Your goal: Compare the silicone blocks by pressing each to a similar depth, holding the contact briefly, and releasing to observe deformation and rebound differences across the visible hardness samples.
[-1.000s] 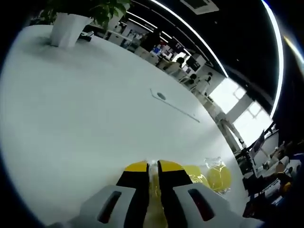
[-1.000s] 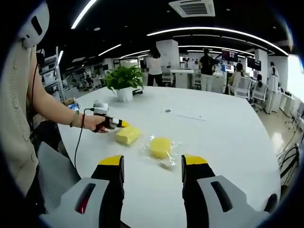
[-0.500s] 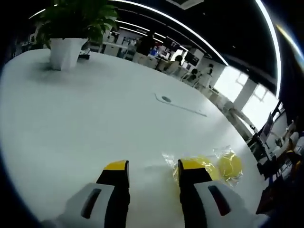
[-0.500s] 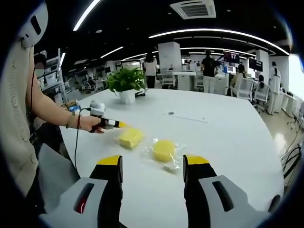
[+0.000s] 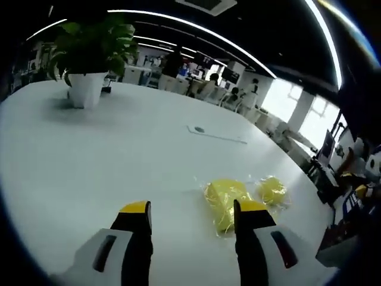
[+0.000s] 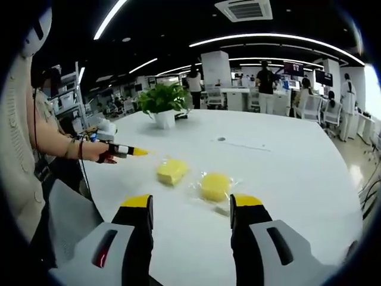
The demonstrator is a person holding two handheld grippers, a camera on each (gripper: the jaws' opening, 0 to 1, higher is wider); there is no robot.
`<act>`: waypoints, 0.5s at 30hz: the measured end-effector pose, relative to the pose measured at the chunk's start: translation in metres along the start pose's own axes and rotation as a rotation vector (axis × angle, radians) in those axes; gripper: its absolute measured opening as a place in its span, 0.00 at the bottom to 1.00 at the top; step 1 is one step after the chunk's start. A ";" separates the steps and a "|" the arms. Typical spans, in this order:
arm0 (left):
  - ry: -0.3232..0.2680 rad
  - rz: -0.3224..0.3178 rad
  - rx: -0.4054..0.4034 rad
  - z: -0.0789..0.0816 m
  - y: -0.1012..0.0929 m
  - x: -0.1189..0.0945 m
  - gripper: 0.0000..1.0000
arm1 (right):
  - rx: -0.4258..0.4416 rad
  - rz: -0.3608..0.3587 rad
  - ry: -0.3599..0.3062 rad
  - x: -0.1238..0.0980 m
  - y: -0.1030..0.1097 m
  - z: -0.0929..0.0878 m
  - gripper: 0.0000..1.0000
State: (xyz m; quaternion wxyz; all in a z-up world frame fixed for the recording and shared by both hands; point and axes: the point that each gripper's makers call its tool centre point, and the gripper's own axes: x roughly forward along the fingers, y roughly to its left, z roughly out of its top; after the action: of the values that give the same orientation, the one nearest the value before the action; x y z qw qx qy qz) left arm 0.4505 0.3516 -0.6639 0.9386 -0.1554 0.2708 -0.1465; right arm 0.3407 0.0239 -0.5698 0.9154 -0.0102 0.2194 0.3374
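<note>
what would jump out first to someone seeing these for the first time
Two bright yellow silicone blocks in clear wrap stand out on the big white table: a squarish block and a round block beside it, ahead of the open right gripper. The left gripper, held in a person's hand, hangs apart from the squarish block with jaws spread. A potted plant sits farther back.

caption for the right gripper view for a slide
Open right gripper faces two yellow blocks on a white table.
</note>
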 end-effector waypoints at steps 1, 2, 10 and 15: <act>-0.008 -0.003 0.001 0.001 -0.001 -0.005 0.56 | 0.001 0.002 -0.001 0.000 0.001 0.000 0.48; -0.013 -0.004 -0.001 0.001 -0.002 -0.009 0.56 | 0.001 0.003 0.001 0.000 0.003 -0.001 0.48; -0.054 -0.007 0.013 0.008 -0.010 -0.041 0.58 | 0.009 0.001 0.008 0.000 0.009 -0.010 0.50; -0.084 -0.031 0.021 0.015 -0.016 -0.056 0.59 | 0.016 -0.005 0.010 0.002 0.011 -0.015 0.51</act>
State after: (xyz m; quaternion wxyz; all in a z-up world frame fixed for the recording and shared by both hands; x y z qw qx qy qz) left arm 0.4105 0.3603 -0.6196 0.9484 -0.1556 0.2271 -0.1574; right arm 0.3291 0.0316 -0.5822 0.9152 -0.0051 0.2266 0.3333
